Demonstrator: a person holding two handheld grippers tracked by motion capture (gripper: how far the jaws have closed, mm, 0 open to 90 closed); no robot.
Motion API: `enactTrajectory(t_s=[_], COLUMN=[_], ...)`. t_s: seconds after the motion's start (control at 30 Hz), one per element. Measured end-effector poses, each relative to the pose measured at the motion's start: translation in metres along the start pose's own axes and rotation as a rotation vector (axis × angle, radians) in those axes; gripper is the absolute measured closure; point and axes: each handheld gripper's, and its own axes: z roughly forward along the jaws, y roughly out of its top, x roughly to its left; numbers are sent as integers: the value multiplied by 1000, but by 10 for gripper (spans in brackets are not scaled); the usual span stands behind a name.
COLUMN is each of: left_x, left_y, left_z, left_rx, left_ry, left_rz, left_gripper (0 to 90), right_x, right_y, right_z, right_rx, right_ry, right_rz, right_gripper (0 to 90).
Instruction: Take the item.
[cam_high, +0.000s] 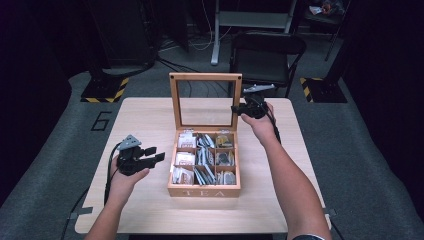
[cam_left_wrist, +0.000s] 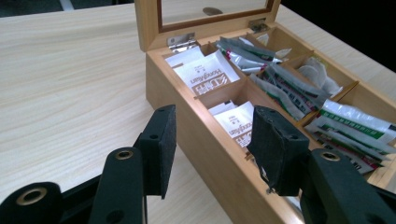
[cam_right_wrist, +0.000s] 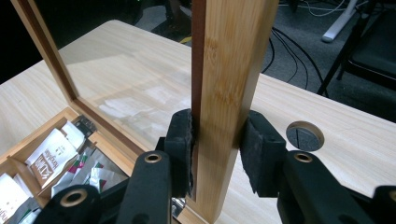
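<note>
On the near half of the bench (cam_high: 150, 210), bare pale wood-grain laminate ran from the front edge up to the tea box (cam_high: 204, 191), a square bamboo case with "TEA" cut into its front wall. Left of it, the left tongs (cam_high: 156, 154) hung just beside the box's left wall with black foam-padded jaws part open and nothing between them; in the left gripper view (cam_left_wrist: 212, 140) one pad stood over the bench and the other over the box's rim. Wide clear bench lay behind and to the left of that hand.

Inside the box, thin wooden dividers made a grid of compartments. White paper sachets (cam_left_wrist: 208, 74) with orange print filled the column nearest the left tongs, silver foil packets (cam_left_wrist: 275, 86) with green and red stripes lay slanted in the middle column, and loose pale tea bags (cam_left_wrist: 320, 74) sat in the far column.

Behind the compartments the lid (cam_high: 205, 102) stood upright on two small metal hinges: a flat bamboo frame around a clear pane, its inner edge a darker brown. The right tongs (cam_high: 236, 109) were closed on the lid's right side rail, pads pressed on both faces of it (cam_right_wrist: 215, 154). A round cable hole (cam_right_wrist: 304, 135) pierced the bench just beyond that rail.

Past the far edge, a black folding chair (cam_high: 267, 50) and grey carpet with loose cables stood well apart.
</note>
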Motion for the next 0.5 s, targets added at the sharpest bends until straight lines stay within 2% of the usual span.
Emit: enactTrajectory(t_s=[0.2, 0.5], left_x=[2, 3], left_y=[-6, -9], left_z=[0, -2], left_rx=[-1, 8], left_ry=[7, -6], left_rz=[-16, -24], left_gripper=[507, 507], right_x=[-2, -6], right_y=[4, 6], right_z=[7, 14], right_rx=[22, 33], right_ry=[-16, -24], right_rz=[28, 54], right_gripper=[643, 635])
